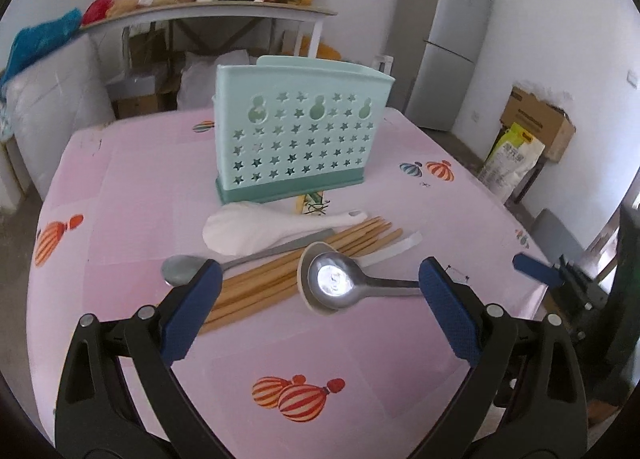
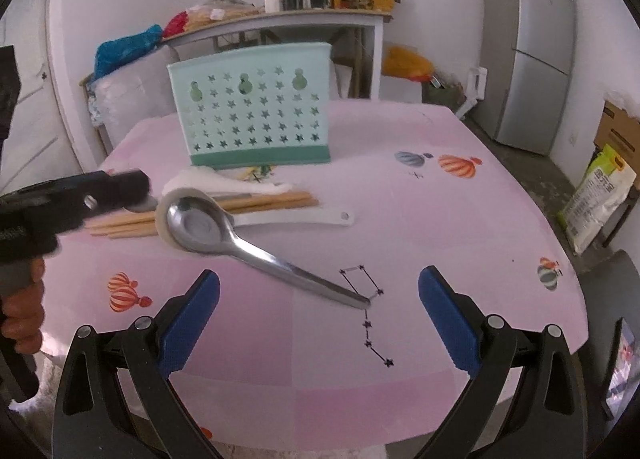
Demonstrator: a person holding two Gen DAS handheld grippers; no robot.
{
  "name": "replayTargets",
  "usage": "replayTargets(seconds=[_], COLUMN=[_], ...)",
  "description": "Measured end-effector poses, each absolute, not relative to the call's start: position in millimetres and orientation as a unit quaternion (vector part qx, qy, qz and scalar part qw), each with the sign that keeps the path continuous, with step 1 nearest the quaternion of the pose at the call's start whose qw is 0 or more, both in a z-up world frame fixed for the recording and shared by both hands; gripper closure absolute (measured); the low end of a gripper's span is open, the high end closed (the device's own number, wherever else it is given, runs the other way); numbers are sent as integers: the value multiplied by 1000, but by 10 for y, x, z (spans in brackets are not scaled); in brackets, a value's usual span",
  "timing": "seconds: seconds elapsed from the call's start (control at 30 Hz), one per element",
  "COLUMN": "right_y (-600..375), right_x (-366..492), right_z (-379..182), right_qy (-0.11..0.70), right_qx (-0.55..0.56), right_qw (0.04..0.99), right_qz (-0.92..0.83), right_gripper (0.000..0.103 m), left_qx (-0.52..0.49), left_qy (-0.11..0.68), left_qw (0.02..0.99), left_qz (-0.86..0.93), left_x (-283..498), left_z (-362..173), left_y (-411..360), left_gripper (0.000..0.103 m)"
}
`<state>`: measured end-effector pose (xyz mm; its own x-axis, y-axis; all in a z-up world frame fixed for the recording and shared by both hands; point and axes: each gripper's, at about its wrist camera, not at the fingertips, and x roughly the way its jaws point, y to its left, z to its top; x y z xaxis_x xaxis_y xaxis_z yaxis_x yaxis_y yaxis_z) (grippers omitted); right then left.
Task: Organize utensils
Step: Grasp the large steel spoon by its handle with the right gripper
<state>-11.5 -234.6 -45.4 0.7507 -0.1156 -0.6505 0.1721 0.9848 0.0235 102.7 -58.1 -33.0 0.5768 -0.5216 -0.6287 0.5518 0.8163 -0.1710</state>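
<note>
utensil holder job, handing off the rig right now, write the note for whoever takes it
Left gripper: open, empty, hovering over the utensil pile.
Right gripper: open, empty, near the metal spoon's handle tip.
Mint utensil holder: upright at the far side of the pink table; no utensil shows above its rim.
Pile in front of it: white rice paddle, wooden chopsticks, second metal spoon, and the metal spoon nested in a white soup spoon.
Done: nothing in the holder yet.
Left: move every utensil into it.

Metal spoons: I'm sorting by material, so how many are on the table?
2. One metal spoon rests bowl-in-bowl on a white spoon; another lies beside the chopsticks. Others could be hidden.
</note>
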Motion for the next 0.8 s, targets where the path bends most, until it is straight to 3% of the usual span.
replayTargets(seconds=[0.13,0.3,0.6,0.67,0.8], right_y=[-2275,-2176,-2134,-2142,-2172], right_x=[-40,126,403,423,379], right_z=[-440,-498,-686,-738,-743], right_qy=[339,346,396,415,421], right_qx=[26,0,-76,-82,-90], right_qw=[939,938,912,902,898], right_qz=[-51,1,75,84,91], right_gripper=[6,18,58,72,81], left_qx=[30,38,2,0,3], left_qy=[358,373,403,404,404], left_qw=[881,883,874,873,872], left_qz=[-307,-283,-271,-272,-275], left_x=[1040,1041,1115,1113,1102], left_z=[-393,-476,-576,-582,-586], left_y=[-619,-560,-397,-411,-450], left_gripper=[28,46,69,71,74])
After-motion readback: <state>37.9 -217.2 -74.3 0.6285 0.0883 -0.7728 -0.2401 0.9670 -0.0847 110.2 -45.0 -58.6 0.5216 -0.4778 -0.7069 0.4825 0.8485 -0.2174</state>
